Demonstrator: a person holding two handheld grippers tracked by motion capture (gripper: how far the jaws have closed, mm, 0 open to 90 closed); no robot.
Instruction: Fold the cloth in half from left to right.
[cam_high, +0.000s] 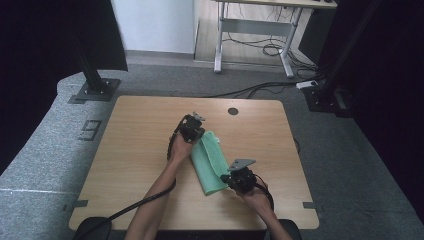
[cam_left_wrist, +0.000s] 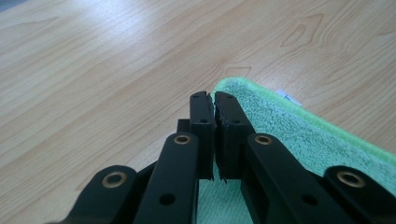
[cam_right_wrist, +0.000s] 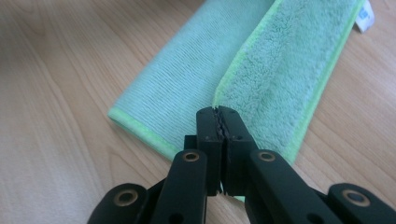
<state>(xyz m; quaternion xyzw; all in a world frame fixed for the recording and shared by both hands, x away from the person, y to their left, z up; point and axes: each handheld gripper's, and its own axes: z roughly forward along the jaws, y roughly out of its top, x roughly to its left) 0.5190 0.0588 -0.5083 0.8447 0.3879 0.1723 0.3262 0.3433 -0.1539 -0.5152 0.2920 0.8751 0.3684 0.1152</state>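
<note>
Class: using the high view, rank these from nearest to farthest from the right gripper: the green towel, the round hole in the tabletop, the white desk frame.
1. Green towel: right beside the right gripper, to its left.
2. Round hole: near the table's far edge.
3. White desk frame: on the floor beyond the table.

A folded towel (cam_high: 210, 162) lies near the middle of the table (cam_high: 135, 150), running slantwise from far-left to near-right. The left gripper (cam_high: 196, 131) sits at its far end, the right gripper (cam_high: 234, 176) at its near end, just right of it. A small tag (cam_right_wrist: 365, 16) seems to stick out from the towel's far edge. A desk (cam_high: 260, 22) stands on the floor behind the table.
</note>
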